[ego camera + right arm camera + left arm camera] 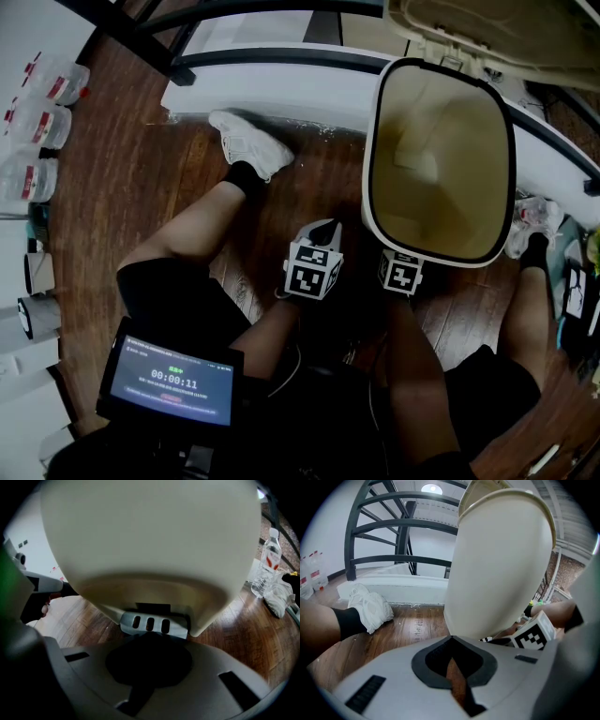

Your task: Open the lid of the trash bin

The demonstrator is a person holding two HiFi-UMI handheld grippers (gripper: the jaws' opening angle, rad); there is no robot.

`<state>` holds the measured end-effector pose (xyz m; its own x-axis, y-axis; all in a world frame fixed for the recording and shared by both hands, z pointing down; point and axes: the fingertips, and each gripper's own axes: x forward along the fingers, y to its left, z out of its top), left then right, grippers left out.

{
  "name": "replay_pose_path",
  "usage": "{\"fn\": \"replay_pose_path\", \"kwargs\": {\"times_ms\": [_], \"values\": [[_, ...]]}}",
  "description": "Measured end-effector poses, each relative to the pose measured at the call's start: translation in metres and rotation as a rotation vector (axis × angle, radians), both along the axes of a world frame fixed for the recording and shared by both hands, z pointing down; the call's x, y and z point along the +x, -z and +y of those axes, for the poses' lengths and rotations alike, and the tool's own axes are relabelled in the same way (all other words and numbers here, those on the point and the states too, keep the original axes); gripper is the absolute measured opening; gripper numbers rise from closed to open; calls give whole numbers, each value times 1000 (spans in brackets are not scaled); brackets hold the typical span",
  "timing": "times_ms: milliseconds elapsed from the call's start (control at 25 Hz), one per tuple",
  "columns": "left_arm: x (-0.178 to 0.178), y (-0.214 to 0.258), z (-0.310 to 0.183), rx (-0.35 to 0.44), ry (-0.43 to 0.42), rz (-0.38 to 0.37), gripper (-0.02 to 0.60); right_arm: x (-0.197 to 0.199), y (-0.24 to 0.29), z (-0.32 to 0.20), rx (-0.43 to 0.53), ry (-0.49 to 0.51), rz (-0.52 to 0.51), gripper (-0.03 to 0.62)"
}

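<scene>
A cream trash bin (371,178) stands on the wood floor with its lid (487,33) tipped up and back, and its inside shows bare. My right gripper (401,273) is low at the bin's front foot; in the right gripper view its shut jaws (150,638) touch the grey slotted pedal (150,624) under the bin (150,536). My left gripper (324,231) hovers just left of the bin, shut on nothing. The left gripper view shows its jaws (451,639) meeting before the bin's side (501,569), with the raised lid (480,491) above.
A white step (272,89) with dark railings runs behind the bin. The person's legs and white shoes (248,142) flank the grippers. Water bottles (37,122) stand at the left, and another bottle (267,564) at the right. A screen device (173,380) sits low in front.
</scene>
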<state>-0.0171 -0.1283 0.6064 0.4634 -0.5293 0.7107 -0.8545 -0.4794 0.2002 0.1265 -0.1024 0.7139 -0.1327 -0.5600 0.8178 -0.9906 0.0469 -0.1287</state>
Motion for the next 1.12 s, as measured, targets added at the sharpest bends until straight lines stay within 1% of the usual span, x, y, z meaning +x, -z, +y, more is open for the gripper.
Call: {"fn": "replay_pose_path", "kwargs": {"times_ms": [120, 240, 360, 480, 720, 920, 1120], "values": [[1, 0, 0, -1, 1, 1, -2, -1, 2, -3, 16, -2, -11, 5], [2, 1, 0, 1, -4, 2, -2, -1, -1, -1, 9, -17, -19, 5], [1, 0, 1, -2, -4, 1, -2, -3, 0, -3, 21, -10, -25, 5], [1, 0, 1, -3, -3, 0, -2, -1, 1, -2, 17, -10, -15, 5], [2, 0, 2, -2, -9, -1, -2, -2, -2, -1, 13, -8, -29, 5], [1, -1, 2, -5, -3, 2, -2, 2, -2, 0, -4, -38, -11, 5], [0, -1, 1, -3, -1, 2, -2, 1, 3, -4, 25, -19, 4, 5]]}}
